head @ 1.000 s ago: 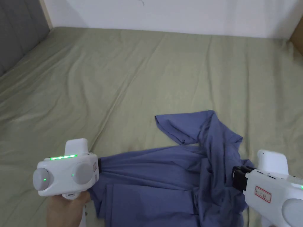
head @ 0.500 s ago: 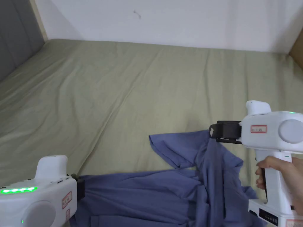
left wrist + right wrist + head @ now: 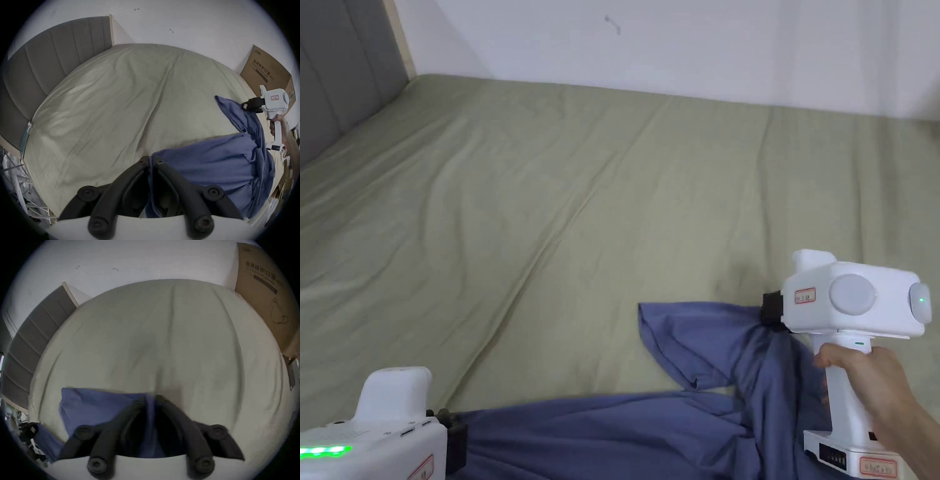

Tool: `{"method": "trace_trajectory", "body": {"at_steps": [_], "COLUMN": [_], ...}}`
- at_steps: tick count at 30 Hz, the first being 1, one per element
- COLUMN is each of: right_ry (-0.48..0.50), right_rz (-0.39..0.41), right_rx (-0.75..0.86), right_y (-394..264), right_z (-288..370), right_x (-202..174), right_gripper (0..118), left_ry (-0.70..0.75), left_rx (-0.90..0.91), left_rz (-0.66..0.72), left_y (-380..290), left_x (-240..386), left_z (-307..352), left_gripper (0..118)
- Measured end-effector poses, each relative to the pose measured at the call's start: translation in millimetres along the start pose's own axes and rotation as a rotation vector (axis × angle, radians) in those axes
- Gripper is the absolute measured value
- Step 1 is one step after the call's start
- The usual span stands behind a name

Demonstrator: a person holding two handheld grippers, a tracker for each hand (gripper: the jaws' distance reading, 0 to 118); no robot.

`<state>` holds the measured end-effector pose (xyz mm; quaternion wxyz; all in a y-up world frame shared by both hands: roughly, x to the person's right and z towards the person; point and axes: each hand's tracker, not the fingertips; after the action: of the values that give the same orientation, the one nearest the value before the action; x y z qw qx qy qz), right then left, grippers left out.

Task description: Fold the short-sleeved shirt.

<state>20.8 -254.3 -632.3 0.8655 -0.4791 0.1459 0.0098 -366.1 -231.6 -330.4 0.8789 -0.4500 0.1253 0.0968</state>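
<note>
Blue short-sleeved shirt [image 3: 650, 431] on the near right part of the bed [image 3: 600, 187], partly lifted off the green sheet. Held at two places. Left tool [image 3: 150, 162] at the near left, jaws pressed together on one edge of the cloth, with blue fabric running down between them in the left gripper view. Right tool [image 3: 767, 309] further to the right and farther away, raised above the sheet, jaws narrow and clamped on another part of the shirt; blue cloth between both jaws in the right gripper view [image 3: 150, 400], somewhat blurred. Fabric stretched and bunched between the two tools, with vertical folds hanging under the right one. One sleeve [image 3: 687, 340] spread flat to the left of the right tool, resting on the sheet. A hand [image 3: 862, 375] around the white handle of the right tool. Grey padded headboard [image 3: 337, 75] at the far left, white wall [image 3: 706, 44] at the far side, cardboard box [image 3: 267, 73] at the far right corner of the bed.
</note>
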Motion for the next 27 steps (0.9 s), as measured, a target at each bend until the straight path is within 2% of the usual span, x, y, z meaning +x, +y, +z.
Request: {"method": "trace_trajectory", "body": {"at_steps": [1, 5, 7, 11, 15, 17, 21, 23, 27], "right_ry": [0.074, 0.063, 0.057, 0.000, -0.022, -0.071, -0.102, -0.119, -0.141], "right_rz": [-0.022, -0.052, -0.037, 0.027, 0.014, 0.015, -0.048, -0.054, -0.040], "right_rx": [0.006, 0.046, 0.076, 0.158, 0.269, 0.316, 0.413, 0.450, 0.508], "right_y": [0.4, 1.1, 3.2, 6.3, 3.3, 1.8, -10.7, -18.7, -37.6], "right_z": [8.4, 42.1, 67.1, 124.9, 211.7, 243.1, 326.5, 359.0, 415.3], "right_x": [2.7, 7.0, 10.5, 20.3, 37.2, 52.2, 73.9, 82.2, 82.5], "right_gripper": [4, 4, 4, 4, 4, 4, 4, 4, 4], "left_ry": [0.000, 0.009, 0.004, -0.006, 0.054, 0.081, 0.102, 0.134, 0.104], "left_rx": [-0.001, 0.002, 0.034, 0.108, 0.229, 0.280, 0.387, 0.416, 0.495], "left_rz": [-0.001, 0.001, 0.007, -0.020, -0.068, -0.070, -0.096, -0.121, -0.128], "left_y": [-0.1, 7.4, 14.6, 34.2, 60.2, 73.2, 96.7, 106.7, 124.0], "left_x": [-0.3, 1.5, 6.1, 12.9, 18.1, 18.0, 17.1, 19.3, 23.4], "left_z": [0.3, 11.6, 26.3, 55.4, 96.6, 118.6, 158.2, 173.0, 203.3], "left_gripper": [2, 2, 2, 2, 2, 2, 2, 2, 2]}}
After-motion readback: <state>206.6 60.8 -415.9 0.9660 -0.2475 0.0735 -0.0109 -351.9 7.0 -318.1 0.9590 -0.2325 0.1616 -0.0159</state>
